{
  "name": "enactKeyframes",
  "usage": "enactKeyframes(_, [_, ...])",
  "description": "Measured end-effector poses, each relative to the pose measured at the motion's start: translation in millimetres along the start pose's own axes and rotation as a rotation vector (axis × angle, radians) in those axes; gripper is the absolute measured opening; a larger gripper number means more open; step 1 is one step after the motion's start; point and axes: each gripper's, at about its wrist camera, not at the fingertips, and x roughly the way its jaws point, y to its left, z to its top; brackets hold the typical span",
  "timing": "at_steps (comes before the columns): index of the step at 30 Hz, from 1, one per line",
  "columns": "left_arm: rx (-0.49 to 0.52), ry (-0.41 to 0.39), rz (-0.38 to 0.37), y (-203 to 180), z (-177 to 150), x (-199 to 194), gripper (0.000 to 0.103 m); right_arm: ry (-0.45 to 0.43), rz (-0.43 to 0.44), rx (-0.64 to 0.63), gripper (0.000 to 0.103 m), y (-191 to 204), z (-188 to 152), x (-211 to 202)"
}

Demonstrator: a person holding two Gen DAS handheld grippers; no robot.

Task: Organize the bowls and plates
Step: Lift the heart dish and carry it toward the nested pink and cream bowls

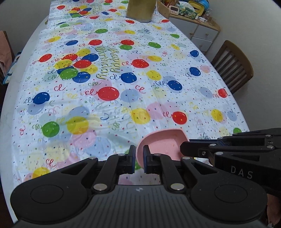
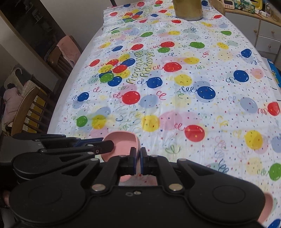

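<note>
A pink bowl (image 1: 163,143) is held just above the balloon-print tablecloth (image 1: 123,87) at the table's near end. My left gripper (image 1: 139,154) is shut on the bowl's left rim. My right gripper (image 2: 138,157) is shut on its right rim; the bowl (image 2: 121,142) also shows in the right wrist view. In the left wrist view the right gripper (image 1: 186,149) reaches in from the right. In the right wrist view the left gripper (image 2: 107,143) reaches in from the left. Another pink dish (image 2: 267,208) peeks out at the lower right.
A tall gold-coloured container (image 1: 140,10) stands at the table's far end. A wooden chair (image 1: 231,66) is at the right side, another chair (image 2: 29,112) at the left. A cabinet with drawers (image 1: 203,33) stands beyond the far right corner.
</note>
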Motion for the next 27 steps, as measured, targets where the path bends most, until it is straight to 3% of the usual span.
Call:
enactKeyframes(17, [0.101,0.021,-0.058,8.6,-67.7,-63.0,0.008,-0.032,-0.017,0.058,0.003,57.1,-71.7,-50.0])
enactKeyframes(27, [0.138,0.067,-0.063,16.5,-106.8,-73.2,0.008,0.0,-0.011,0.092,0.003,77.8,-116.1,-53.9])
